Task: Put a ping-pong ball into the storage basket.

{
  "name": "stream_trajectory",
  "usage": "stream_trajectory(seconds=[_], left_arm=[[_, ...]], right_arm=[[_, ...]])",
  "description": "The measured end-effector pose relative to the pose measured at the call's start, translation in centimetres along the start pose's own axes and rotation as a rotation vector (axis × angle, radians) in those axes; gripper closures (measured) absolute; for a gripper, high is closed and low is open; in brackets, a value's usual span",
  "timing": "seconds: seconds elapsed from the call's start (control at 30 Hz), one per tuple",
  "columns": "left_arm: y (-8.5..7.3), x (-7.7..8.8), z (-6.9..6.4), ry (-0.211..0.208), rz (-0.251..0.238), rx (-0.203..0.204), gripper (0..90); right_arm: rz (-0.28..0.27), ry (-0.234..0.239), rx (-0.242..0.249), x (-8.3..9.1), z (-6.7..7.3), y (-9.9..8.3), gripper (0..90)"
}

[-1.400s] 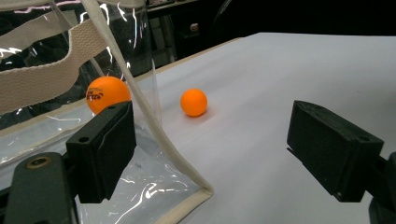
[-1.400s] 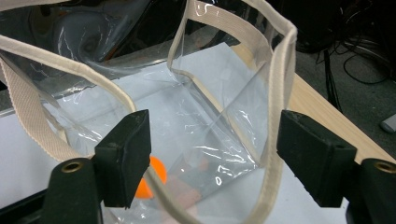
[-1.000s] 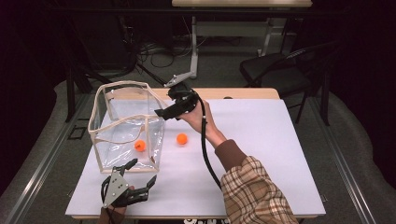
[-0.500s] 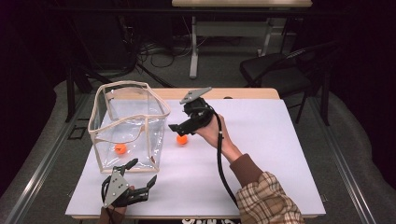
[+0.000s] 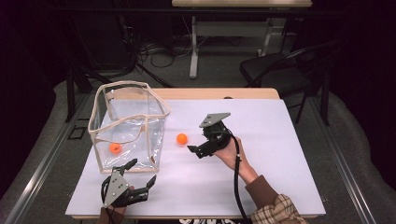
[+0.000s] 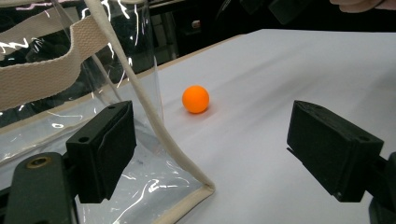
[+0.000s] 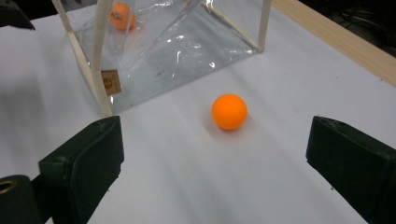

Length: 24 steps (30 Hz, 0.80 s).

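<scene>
A clear plastic bag (image 5: 128, 126) with beige trim stands open at the table's left. One orange ball (image 5: 115, 148) lies inside it, seen through the wall (image 7: 122, 15). A second orange ball (image 5: 181, 138) rests on the white table just right of the bag. My right gripper (image 5: 196, 151) hovers low, right of this ball, pointing at it; its jaws have just been opening and hold nothing, with the ball (image 7: 229, 112) ahead of them. My left gripper (image 5: 142, 171) sits open near the front edge, by the bag's front corner (image 6: 205, 189), the loose ball (image 6: 195, 99) beyond it.
The white table (image 5: 280, 154) has a wooden strip (image 5: 219, 93) along its far edge. A dark chair (image 5: 275, 70) stands behind the table at the right. Cables lie on the floor beyond. A small brown tag (image 7: 110, 82) hangs on the bag's corner.
My right gripper has come away from above the bag, moving right and down toward the loose ball, with its jaws wider. The ball in the bag shifted left and settled. The left gripper stayed put.
</scene>
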<state>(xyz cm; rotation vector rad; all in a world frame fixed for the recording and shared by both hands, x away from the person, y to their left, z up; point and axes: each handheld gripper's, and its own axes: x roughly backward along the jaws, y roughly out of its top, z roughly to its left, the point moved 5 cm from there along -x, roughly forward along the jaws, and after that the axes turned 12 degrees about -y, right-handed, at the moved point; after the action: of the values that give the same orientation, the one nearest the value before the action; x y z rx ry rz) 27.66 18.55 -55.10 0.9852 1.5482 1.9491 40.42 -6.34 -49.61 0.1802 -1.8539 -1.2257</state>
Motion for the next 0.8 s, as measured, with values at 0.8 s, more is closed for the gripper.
stream_trajectory(seconds=[0.8], left_arm=[[0.0,0.1,0.0,-0.001,-0.001,-0.003,15.6]], right_arm=[[0.030,-0.042,-0.025,1.6,0.8,-6.1,0.7]])
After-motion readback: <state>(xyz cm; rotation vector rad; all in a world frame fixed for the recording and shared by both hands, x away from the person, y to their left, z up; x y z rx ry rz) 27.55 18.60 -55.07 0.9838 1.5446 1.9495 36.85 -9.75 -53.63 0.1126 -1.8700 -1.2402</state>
